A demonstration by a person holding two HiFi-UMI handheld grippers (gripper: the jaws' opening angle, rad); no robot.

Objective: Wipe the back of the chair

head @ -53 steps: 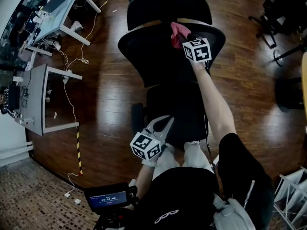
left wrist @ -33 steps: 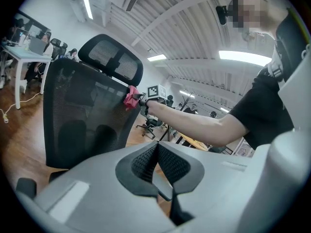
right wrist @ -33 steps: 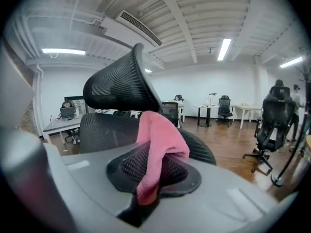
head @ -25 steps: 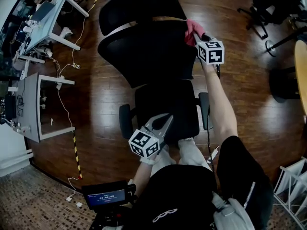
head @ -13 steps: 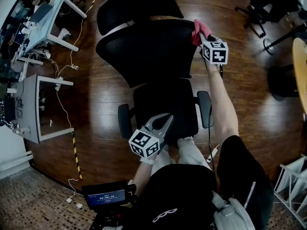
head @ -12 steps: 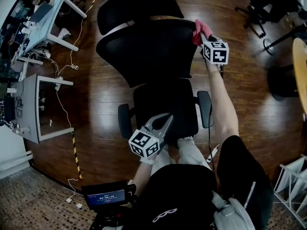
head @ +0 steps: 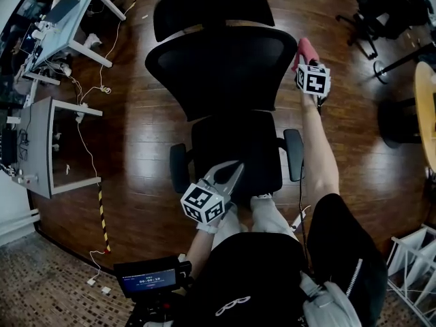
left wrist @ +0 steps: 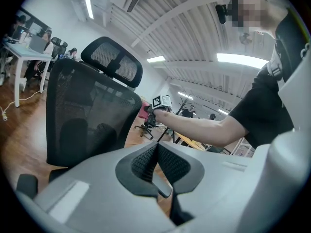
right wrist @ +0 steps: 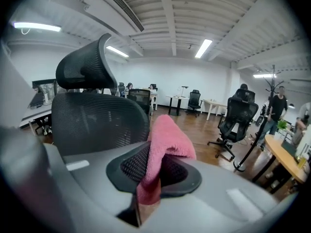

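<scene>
A black mesh office chair with headrest stands in front of me; its backrest (head: 216, 65) fills the upper middle of the head view. My right gripper (head: 304, 54) is shut on a pink cloth (head: 304, 47) just off the backrest's right edge, apart from the mesh. In the right gripper view the pink cloth (right wrist: 163, 144) hangs between the jaws with the backrest (right wrist: 97, 123) to its left. My left gripper (head: 229, 174) is low over the seat (head: 235, 152), its jaws closed together with nothing in them; the left gripper view shows the backrest (left wrist: 87, 115).
White desks (head: 65, 19) with cables stand at the far left. Other black chairs (head: 385, 9) and a coat stand are at the right. A round wooden table edge (head: 428, 107) shows far right. The floor is dark wood.
My right gripper with the pink cloth has slid from the middle of the backrest's top rightward and off its right edge. The left gripper has stayed put.
</scene>
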